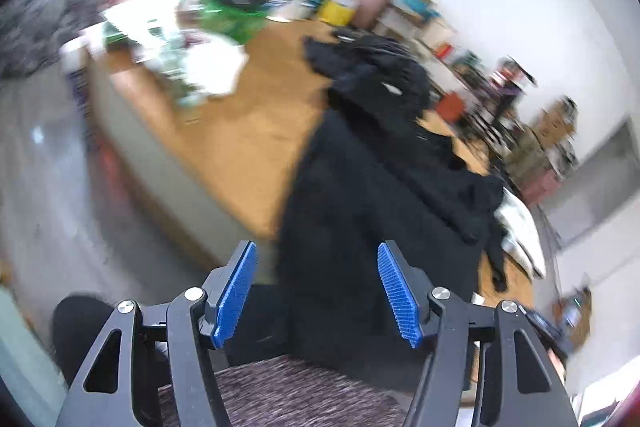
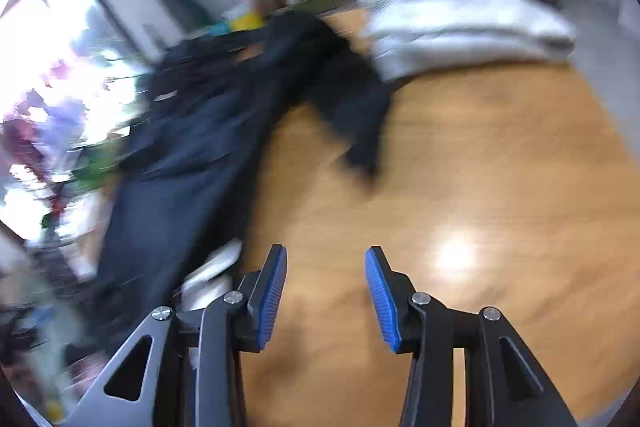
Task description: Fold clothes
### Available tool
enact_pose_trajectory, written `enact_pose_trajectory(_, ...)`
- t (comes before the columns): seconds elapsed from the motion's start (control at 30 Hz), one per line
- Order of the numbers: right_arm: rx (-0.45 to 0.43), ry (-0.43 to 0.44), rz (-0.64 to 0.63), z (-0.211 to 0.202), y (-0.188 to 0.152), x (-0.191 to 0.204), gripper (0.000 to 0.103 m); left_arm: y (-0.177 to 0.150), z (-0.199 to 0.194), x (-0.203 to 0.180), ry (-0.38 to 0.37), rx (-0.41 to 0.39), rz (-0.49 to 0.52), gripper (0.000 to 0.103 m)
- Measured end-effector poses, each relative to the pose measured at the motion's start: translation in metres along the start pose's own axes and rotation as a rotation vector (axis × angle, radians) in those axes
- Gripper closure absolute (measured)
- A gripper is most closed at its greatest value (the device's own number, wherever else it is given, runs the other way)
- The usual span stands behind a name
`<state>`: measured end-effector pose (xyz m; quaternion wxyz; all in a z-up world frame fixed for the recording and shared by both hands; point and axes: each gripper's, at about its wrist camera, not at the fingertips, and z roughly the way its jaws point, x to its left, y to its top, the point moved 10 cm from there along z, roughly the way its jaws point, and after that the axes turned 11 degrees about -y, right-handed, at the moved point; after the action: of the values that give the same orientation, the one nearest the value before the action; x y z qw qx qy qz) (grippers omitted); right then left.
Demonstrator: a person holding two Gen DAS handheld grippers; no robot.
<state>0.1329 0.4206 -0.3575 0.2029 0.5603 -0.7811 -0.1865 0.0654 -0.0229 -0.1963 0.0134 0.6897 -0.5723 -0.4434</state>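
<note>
Both views are smearing with motion blur, so fine detail is hard to read. The left gripper point(image 1: 316, 291) is hanging over the near edge of the wooden tabletop point(image 1: 224, 143), tilted so the surface is running diagonally through its view; its blue-padded fingers point(image 1: 236, 291) are standing wide apart with nothing between them. Just beyond them a black garment point(image 1: 380, 195) is lying spread from the near edge toward the far side, bunching into a heap at its far end. The right gripper point(image 2: 326, 293) is pointing down at bare wood near the table's right side, its jaws likewise parted and empty. In its view the black garment point(image 2: 192, 147) is lying off to the left, one sleeve trailing toward the middle, and a folded white cloth point(image 2: 460, 23) is sitting at the far edge.
</note>
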Motion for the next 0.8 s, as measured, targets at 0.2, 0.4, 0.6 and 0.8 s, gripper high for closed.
enact_pose_trajectory(0.2,0.041,0.017,0.046,0.044,0.027,-0.008,0.063,0.01,0.07,-0.059,-0.045,0.151,0.166,0.039)
enact_pose_trajectory(0.4,-0.126,-0.055,0.008,-0.033,0.053,-0.032,0.095,0.004,0.118,-0.105,-0.073,0.265,0.317,0.039)
enact_pose_trajectory(0.6,-0.296,-0.129,-0.032,-0.117,0.078,-0.056,0.095,-0.002,0.139,-0.118,-0.111,0.305,0.315,0.039)
enact_pose_trajectory(0.8,-0.258,-0.229,0.012,-0.145,0.041,-0.098,0.094,-0.017,0.165,-0.113,-0.091,0.378,0.268,0.039)
